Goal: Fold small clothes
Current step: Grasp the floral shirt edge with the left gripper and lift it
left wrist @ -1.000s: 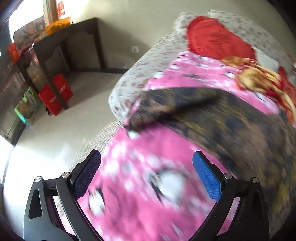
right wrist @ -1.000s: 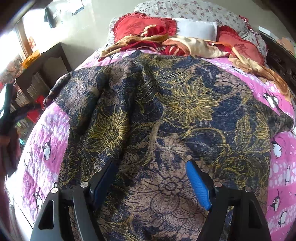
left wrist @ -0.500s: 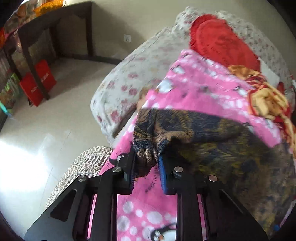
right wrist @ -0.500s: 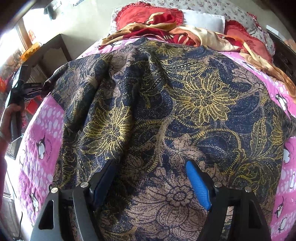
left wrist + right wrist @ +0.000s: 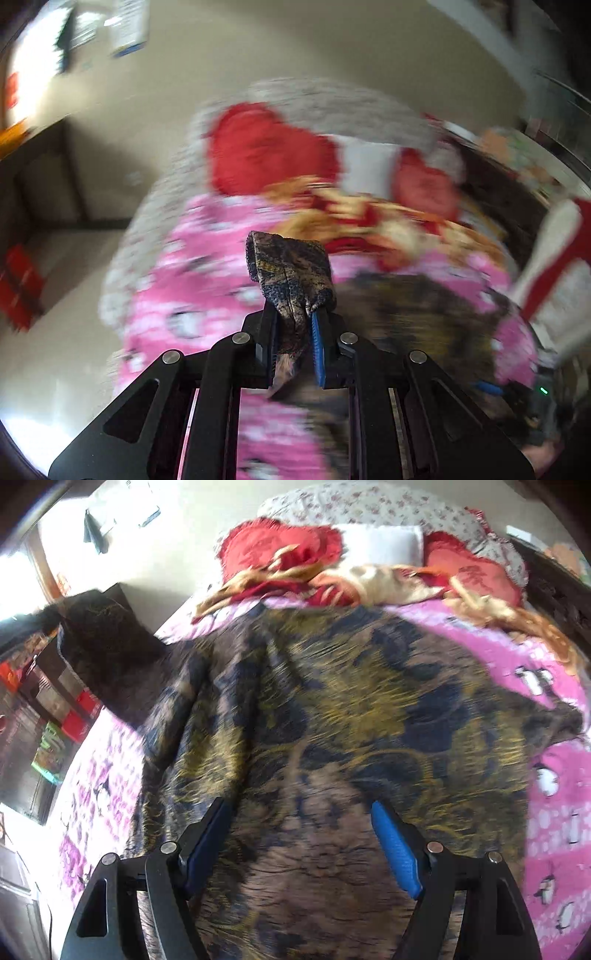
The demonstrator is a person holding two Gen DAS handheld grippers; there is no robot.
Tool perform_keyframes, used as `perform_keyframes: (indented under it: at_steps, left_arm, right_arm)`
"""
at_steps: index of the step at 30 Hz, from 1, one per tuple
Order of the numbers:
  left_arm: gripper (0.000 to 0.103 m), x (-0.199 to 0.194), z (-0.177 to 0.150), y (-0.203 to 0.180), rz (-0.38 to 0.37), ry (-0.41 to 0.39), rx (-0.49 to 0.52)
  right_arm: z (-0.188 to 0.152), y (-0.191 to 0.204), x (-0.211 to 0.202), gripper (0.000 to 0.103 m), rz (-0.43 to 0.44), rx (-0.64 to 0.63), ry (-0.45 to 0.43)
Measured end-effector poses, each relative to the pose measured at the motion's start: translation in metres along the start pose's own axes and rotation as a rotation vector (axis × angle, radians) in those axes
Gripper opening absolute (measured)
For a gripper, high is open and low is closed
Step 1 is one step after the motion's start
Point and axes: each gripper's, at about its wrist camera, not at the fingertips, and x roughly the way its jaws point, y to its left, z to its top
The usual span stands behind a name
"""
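L gripper (image 5: 293, 334), garment corner (image 5: 291, 273)

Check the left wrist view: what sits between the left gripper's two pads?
A bunched edge of the dark floral garment, pinched in the left gripper, shown in the left wrist view.

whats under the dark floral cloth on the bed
The floral cloth lies on a pink penguin blanket, which shows around its edges. Whatever lies beneath its middle is covered and cannot be seen.
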Motion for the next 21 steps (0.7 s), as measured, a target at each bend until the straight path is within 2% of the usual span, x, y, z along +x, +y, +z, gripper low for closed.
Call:
perform_keyframes:
  at_steps: [4,7,10,13,15,17,18,19,20,21]
  left_arm:
    - [0.014,0.021,-0.005,-0.085,-0.17,0.038,0.07]
    - [0.014,0.063,-0.029,-0.15,-0.26,0.115,0.102]
    - [0.014,0.107,-0.054,-0.195,-0.309,0.191,0.108]
    - [0.018,0.136,-0.08,-0.228,-0.284,0.266,0.174]
    - [0.017,0.145,-0.09,-0.228,-0.293,0.319,0.179]
    - [0.019,0.135,-0.095,-0.214,-0.303,0.328,0.169]
    - [0.023,0.127,-0.096,-0.205,-0.293,0.319,0.168]
    - [0.036,0.119,-0.096,-0.195,-0.278,0.302,0.163]
    - [0.052,0.11,-0.097,-0.182,-0.25,0.276,0.152]
    - [0.06,0.099,-0.098,-0.167,-0.228,0.244,0.139]
  right_arm:
    - [0.003,-0.033,-0.022,0.076,-0.053,0.04,-0.036]
    - [0.005,-0.063,-0.032,0.076,-0.098,0.088,-0.049]
    - [0.005,-0.092,-0.038,0.076,-0.151,0.132,-0.04]
    - [0.003,-0.113,-0.039,0.076,-0.193,0.168,-0.025]
    - [0.003,-0.122,-0.039,0.076,-0.183,0.186,-0.023]
    - [0.003,-0.128,-0.038,0.076,-0.167,0.194,-0.026]
    - [0.005,-0.128,-0.037,0.076,-0.16,0.188,-0.03]
    - [0.008,-0.126,-0.036,0.076,-0.154,0.176,-0.036]
    - [0.01,-0.124,-0.035,0.076,-0.15,0.165,-0.042]
    - [0.012,-0.121,-0.033,0.076,-0.144,0.156,-0.053]
